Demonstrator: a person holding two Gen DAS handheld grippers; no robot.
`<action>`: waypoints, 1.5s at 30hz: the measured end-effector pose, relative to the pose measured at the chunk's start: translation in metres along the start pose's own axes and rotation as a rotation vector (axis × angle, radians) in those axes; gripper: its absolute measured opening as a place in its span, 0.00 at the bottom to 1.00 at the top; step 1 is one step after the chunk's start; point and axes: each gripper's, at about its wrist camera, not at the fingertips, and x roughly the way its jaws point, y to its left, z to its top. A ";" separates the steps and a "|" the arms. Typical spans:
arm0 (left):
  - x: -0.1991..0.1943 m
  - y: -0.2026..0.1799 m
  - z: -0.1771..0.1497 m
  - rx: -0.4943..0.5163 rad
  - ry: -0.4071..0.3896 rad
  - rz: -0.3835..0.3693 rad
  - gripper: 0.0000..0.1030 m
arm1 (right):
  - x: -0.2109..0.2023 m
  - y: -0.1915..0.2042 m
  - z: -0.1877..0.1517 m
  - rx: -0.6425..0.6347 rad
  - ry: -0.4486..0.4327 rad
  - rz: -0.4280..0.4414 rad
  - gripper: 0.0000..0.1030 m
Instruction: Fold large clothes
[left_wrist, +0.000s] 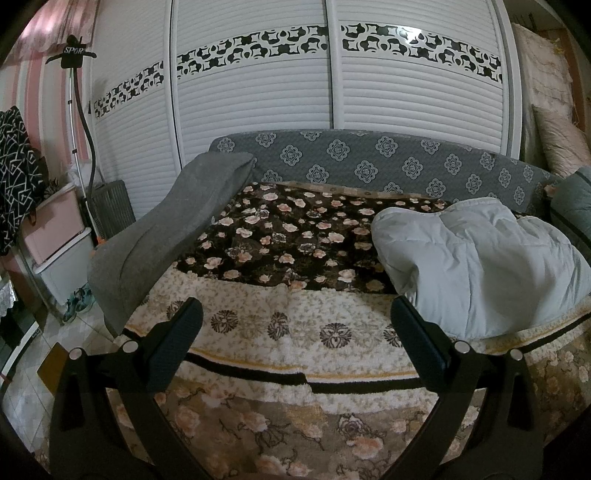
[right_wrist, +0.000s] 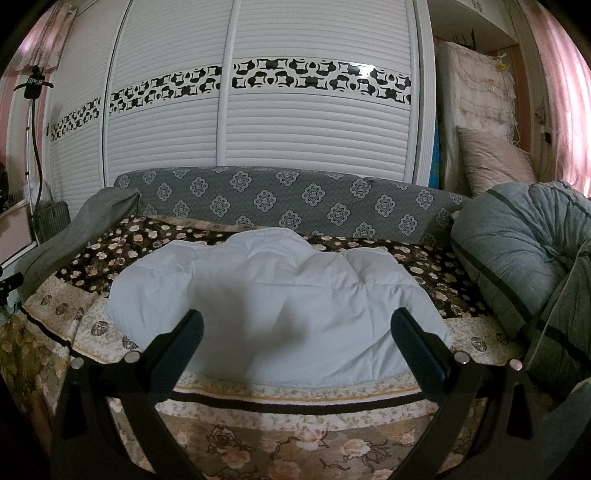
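The left gripper (left_wrist: 295, 321) is held with its jaws spread wide and nothing between them; only the flowered blanket (left_wrist: 295, 236) covering the bed is seen through the gap. A white padded jacket (left_wrist: 476, 266) is seen lying crumpled on that blanket, beyond and to the right of the right-hand jaw, its near edge just behind that jaw's tip. A grey cushion (left_wrist: 162, 236) is propped beyond the left-hand jaw, and a grey patterned backrest (left_wrist: 369, 162) is stretched across ahead of both jaws, with white louvred wardrobe doors (left_wrist: 251, 96) behind it. The right gripper (right_wrist: 295, 325) is likewise held wide open and empty. In its view the white padded jacket (right_wrist: 273, 295) is spread directly ahead, filling the space between the two jaws and reaching past both tips; whether the jaws touch the fabric cannot be told. A grey quilt (right_wrist: 517, 254) is bundled to the right of the right-hand jaw, and a pink pillow (right_wrist: 495, 158) is leaned up beyond it. The bed's near edge is draped with the blanket's pale border below both pairs of jaws.
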 end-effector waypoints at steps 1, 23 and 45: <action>0.000 0.000 0.000 0.000 -0.001 -0.001 0.97 | 0.000 0.000 0.000 -0.001 0.000 0.000 0.98; 0.001 0.001 0.000 -0.001 0.002 -0.001 0.97 | 0.000 0.000 0.000 -0.002 0.001 0.000 0.98; 0.001 0.001 -0.001 -0.002 0.004 -0.001 0.97 | 0.001 -0.001 -0.002 -0.009 0.002 0.004 0.98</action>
